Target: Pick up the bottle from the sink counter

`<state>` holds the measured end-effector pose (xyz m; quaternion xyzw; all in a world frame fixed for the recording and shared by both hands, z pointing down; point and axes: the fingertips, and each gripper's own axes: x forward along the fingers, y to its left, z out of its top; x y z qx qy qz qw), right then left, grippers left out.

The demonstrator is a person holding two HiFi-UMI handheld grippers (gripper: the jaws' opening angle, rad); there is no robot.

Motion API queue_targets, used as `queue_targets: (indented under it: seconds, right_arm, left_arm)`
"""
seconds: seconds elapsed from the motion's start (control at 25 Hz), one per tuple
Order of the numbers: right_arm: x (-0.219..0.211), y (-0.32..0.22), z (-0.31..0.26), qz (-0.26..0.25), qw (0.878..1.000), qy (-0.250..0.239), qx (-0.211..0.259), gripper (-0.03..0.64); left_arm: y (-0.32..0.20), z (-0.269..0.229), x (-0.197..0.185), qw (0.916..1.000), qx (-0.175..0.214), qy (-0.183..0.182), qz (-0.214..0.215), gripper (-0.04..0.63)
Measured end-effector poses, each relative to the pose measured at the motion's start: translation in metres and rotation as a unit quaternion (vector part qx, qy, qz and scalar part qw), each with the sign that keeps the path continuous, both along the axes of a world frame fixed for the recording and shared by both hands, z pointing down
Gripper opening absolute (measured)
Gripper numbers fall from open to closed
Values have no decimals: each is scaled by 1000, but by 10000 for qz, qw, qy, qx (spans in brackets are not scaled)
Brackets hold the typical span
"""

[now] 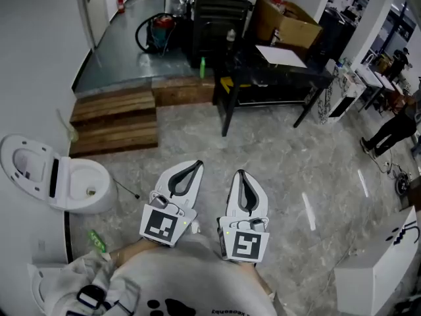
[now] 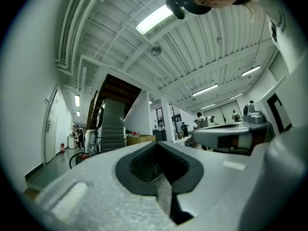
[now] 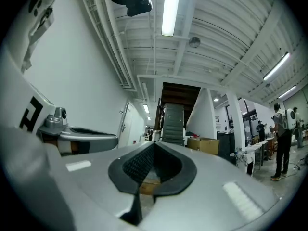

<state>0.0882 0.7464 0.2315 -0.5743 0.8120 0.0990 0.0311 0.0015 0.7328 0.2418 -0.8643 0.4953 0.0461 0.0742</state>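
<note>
1. Presently, my left gripper (image 1: 196,164) and right gripper (image 1: 241,174) sit side by side close to my body, both aimed forward over the grey floor (image 1: 296,170).
2. Left gripper (image 2: 156,147): its fingers are pressed together with nothing between them.
3. Right gripper (image 3: 154,147): its fingers likewise meet, and they are empty.
4. The bottle and the sink counter appear in no view, so I cannot tell which way the bottle lies from my fingers, how its long axis runs, or which hand is nearer.
5. A toilet (image 1: 72,180) stands at my left against the wall, with wooden steps (image 1: 115,120) beyond it. I judge the sink fittings are likelier on that side, which would favour the left hand.
6. The coming move calls for turning until the counter shows, then parting one pair of fingers.
</note>
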Motion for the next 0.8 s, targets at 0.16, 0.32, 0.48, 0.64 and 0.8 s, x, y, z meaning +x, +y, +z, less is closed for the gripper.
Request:
queue_targets:
  seconds: [0.16, 0.32, 0.48, 0.64, 0.8]
  right_arm:
    - [2, -15, 5, -13, 9999, -40, -105, 2]
    - [-1, -39, 4, -19, 10000, -38, -90, 2]
    - [-9, -78, 2, -54, 10000, -4, -36, 2]
    - [-28, -127, -1, -134, 9998, 153, 64, 2]
    - [-38, -183, -2, -47, 9997, 233, 62, 2]
  left_arm:
    - [-12, 1, 1, 10000, 33, -8, 7, 2]
    - [-34, 2, -4, 10000, -7, 23, -52, 2]
    - [-71, 2, -14, 9999, 9, 49, -125, 2]
    - [-119, -3, -25, 9998, 108, 47, -183, 2]
    - [-174, -9, -33, 9997, 197, 20, -110, 2]
